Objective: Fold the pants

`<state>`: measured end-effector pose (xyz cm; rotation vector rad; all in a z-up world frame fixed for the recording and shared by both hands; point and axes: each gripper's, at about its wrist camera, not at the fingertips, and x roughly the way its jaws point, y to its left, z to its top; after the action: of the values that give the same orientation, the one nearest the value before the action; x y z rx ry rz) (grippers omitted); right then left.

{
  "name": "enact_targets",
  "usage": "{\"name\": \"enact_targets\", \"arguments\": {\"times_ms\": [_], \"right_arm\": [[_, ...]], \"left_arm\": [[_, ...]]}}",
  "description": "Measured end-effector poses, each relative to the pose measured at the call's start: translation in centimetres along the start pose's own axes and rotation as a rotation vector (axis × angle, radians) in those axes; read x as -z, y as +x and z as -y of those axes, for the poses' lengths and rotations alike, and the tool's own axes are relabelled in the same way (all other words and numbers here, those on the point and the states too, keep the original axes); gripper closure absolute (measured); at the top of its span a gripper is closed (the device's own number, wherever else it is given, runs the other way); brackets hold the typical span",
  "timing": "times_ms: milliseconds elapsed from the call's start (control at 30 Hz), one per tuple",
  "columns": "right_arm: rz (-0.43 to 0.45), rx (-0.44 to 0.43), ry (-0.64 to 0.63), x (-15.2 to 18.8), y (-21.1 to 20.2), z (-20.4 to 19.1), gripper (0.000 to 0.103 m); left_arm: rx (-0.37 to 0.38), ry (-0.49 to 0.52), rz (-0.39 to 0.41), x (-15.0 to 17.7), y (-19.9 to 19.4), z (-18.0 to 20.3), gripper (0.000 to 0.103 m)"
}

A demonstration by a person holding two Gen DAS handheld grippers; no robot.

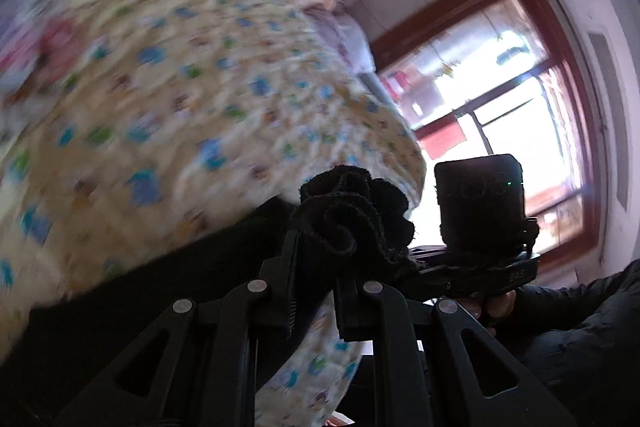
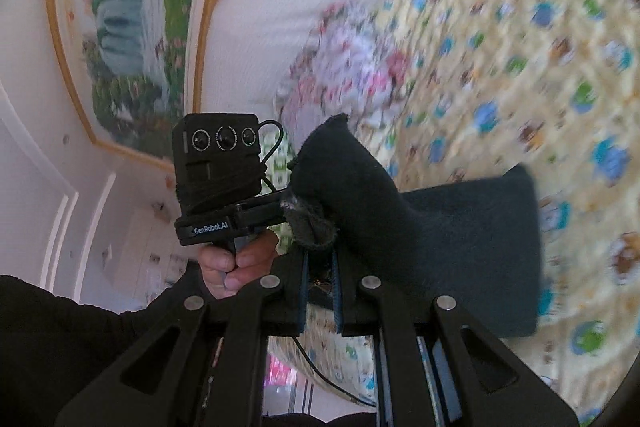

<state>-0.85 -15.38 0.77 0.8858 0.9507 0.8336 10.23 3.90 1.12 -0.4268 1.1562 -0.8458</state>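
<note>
The pants are dark, almost black fabric. In the left wrist view my left gripper [image 1: 316, 251] is shut on a bunched edge of the pants [image 1: 352, 215], and more dark cloth trails down to the left. In the right wrist view my right gripper [image 2: 319, 259] is shut on another bunched edge of the pants [image 2: 440, 247], which hang to the right over the bed. Each view shows the other gripper close beside, held by a hand: the right one [image 1: 480, 259] and the left one [image 2: 224, 223]. Both views are blurred by motion.
A bed with a yellow patterned quilt [image 1: 180, 87] lies under the pants, also in the right wrist view [image 2: 520, 67]. A floral pillow [image 2: 344, 67] lies by the white headboard. A framed picture [image 2: 132, 7] hangs on the wall. A red-framed window [image 1: 500, 99] is behind.
</note>
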Motion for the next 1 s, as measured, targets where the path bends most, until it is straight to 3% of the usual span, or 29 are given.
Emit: {"name": "enact_targets", "arguments": {"times_ms": [333,633,733,867,1000], "right_arm": [[-0.218,0.048,0.03,1.3,8.3,3.3,0.092],[-0.307,0.139,0.015,1.7,10.7,4.4,0.091],[-0.336,0.143,0.011,1.4,11.0,3.8,0.083],[-0.344,0.087,-0.026,0.9,10.9,1.8,0.048],[-0.319,0.06,-0.07,0.0,10.0,0.0,0.046]], "left_arm": [[-0.098,-0.203,0.018,6.2,-0.9,-7.5,0.092],[-0.181,-0.298,0.06,9.1,-2.8,-8.9,0.089],[-0.182,-0.314,0.101,9.7,-4.3,-8.6,0.089],[-0.187,-0.319,0.151,10.2,-6.2,-7.4,0.089],[-0.187,-0.325,0.19,10.4,-7.3,-5.9,0.089]]}}
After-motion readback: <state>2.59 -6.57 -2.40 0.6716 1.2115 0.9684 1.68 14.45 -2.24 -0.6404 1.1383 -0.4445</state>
